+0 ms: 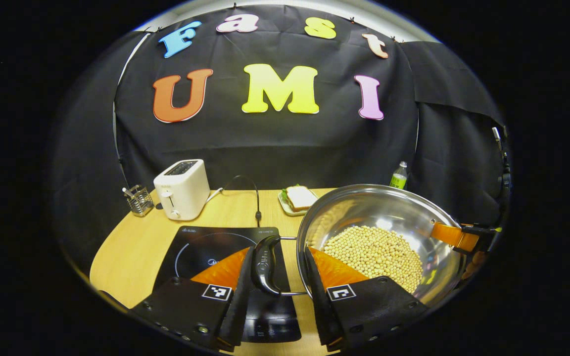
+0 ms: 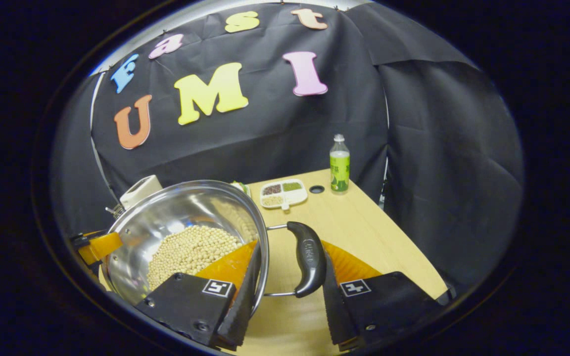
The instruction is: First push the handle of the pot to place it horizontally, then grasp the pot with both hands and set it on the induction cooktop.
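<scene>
The wooden table [image 1: 131,247] carries the black cooktop [image 1: 206,247] at its near left, and the steel pot [image 1: 394,207], holding a heap of pale beans [image 1: 374,252], is just to the right of the cooktop, its base hidden. In the left gripper view, the left gripper [image 1: 275,296] has its fingers parted around the pot's left handle [image 1: 265,264]: one finger is against the handle's outer side, the other inside the pot rim. In the right gripper view, the right gripper [image 2: 290,301] likewise straddles the right handle [image 2: 308,257], one finger inside the rim, one just beside the handle's outer edge. Whether either pair presses firmly, I cannot tell. Farther back are a toaster [image 1: 182,189], a sandwich [image 1: 300,198], a divided dish [image 2: 283,193] and a bottle [image 2: 339,165].
</scene>
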Tool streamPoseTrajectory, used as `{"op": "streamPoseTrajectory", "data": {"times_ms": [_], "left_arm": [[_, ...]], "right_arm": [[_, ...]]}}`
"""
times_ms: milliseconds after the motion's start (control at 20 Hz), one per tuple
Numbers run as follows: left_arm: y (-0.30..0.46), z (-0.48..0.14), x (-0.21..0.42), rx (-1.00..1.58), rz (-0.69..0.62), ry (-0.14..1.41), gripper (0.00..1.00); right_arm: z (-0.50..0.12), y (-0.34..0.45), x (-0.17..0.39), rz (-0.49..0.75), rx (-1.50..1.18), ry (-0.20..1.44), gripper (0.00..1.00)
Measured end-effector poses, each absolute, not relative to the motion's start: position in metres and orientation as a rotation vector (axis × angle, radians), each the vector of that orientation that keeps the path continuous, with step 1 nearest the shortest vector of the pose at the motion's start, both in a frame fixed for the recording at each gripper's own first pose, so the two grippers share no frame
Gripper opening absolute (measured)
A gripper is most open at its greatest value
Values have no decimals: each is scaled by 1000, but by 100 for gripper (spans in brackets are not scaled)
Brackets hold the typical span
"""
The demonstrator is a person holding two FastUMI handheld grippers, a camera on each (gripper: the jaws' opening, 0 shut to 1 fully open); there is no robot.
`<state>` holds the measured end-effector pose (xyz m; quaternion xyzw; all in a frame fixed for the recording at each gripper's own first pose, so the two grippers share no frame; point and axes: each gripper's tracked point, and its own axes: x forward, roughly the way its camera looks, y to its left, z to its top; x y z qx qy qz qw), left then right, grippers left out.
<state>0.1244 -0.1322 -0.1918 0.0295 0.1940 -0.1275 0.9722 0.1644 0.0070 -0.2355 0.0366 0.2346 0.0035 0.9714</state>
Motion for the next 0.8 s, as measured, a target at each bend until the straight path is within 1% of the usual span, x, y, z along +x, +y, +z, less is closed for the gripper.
{"op": "streamPoseTrajectory", "data": {"times_ms": [100,150,200,450,600,700,800], "left_arm": [[-116,-182,123,56,-246,371,55],[-106,-178,124,53,-238,364,55],[-97,-173,126,51,-229,355,55],[-45,-153,137,39,-161,324,55],[-12,-143,147,44,-122,305,55],[5,-144,155,34,-103,306,55],[24,-150,164,23,-82,311,55]], "right_arm": [[-226,25,163,21,68,468,65],[-221,36,163,31,62,465,63],[-217,47,164,39,59,460,65],[-205,109,176,94,50,461,64],[-205,147,187,127,55,466,65],[-207,170,196,145,48,468,63],[-217,190,205,159,40,480,65]]}}
